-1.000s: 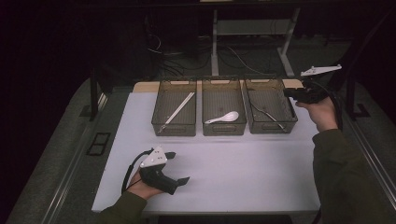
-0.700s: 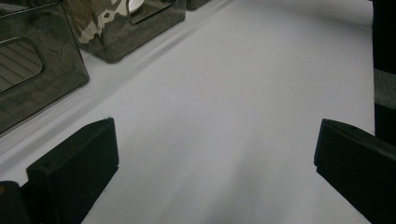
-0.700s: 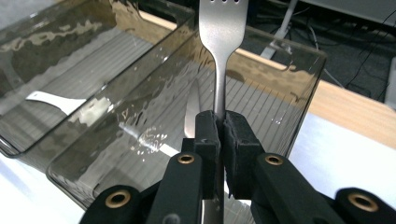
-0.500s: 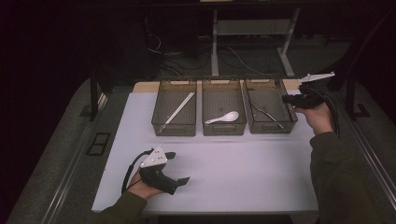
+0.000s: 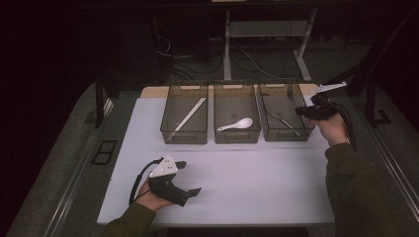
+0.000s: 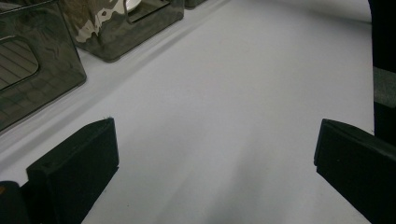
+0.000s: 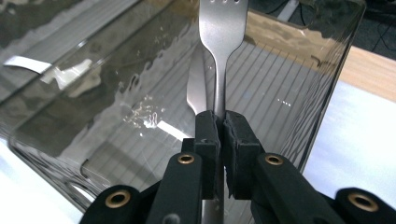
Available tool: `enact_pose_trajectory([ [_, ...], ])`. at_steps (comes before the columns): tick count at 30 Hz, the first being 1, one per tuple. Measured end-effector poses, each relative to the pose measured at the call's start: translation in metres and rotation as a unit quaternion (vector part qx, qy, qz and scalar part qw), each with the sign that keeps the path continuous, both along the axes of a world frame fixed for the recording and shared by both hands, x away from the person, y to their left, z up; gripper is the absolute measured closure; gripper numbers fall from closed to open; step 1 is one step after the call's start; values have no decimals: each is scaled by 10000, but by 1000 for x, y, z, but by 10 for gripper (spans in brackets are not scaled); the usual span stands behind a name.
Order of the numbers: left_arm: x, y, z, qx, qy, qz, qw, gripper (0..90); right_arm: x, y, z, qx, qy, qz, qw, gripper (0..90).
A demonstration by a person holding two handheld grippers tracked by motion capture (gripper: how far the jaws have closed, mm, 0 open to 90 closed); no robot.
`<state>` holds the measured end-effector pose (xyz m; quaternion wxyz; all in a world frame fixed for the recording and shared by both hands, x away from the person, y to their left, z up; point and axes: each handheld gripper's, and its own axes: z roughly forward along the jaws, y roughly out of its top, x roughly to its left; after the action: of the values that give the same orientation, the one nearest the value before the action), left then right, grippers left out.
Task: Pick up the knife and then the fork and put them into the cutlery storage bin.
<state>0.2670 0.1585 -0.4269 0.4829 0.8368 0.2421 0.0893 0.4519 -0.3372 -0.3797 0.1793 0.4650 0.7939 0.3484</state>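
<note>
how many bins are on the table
3, in a row at the table's far edge: left bin with a long white utensil, middle bin with a white spoon, right bin with metal cutlery.

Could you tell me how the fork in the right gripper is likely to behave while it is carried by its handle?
The fork looks like polished metal, so probably stiff. Its smooth, narrow handle sits between the right gripper's shut pads, so it might pivot or slip if knocked. The head reaches well past the pads over the right-hand bin, so it may droop slightly.
</note>
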Motion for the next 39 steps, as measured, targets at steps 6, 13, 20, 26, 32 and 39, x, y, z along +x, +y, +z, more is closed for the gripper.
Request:
enact_pose_trajectory([
  [6,0,0,0,-1,5,1,10000,0,2,1,-6,-82,118,-29,9999,844],
  [13,0,0,0,12,8,-10,10000,0,6,6,-11,-263,211,-28,9994,844],
  [20,0,0,0,9,4,-21,10000,0,10,13,-16,-487,304,-7,9983,843],
  [26,0,0,1,5,0,-32,10000,0,11,15,-16,-538,325,9,9980,832],
  [32,0,0,0,4,2,-30,10000,0,11,14,-16,-470,352,8,9983,807],
  [39,0,-1,0,3,4,-33,10000,0,10,15,-15,-381,363,12,9986,745],
])
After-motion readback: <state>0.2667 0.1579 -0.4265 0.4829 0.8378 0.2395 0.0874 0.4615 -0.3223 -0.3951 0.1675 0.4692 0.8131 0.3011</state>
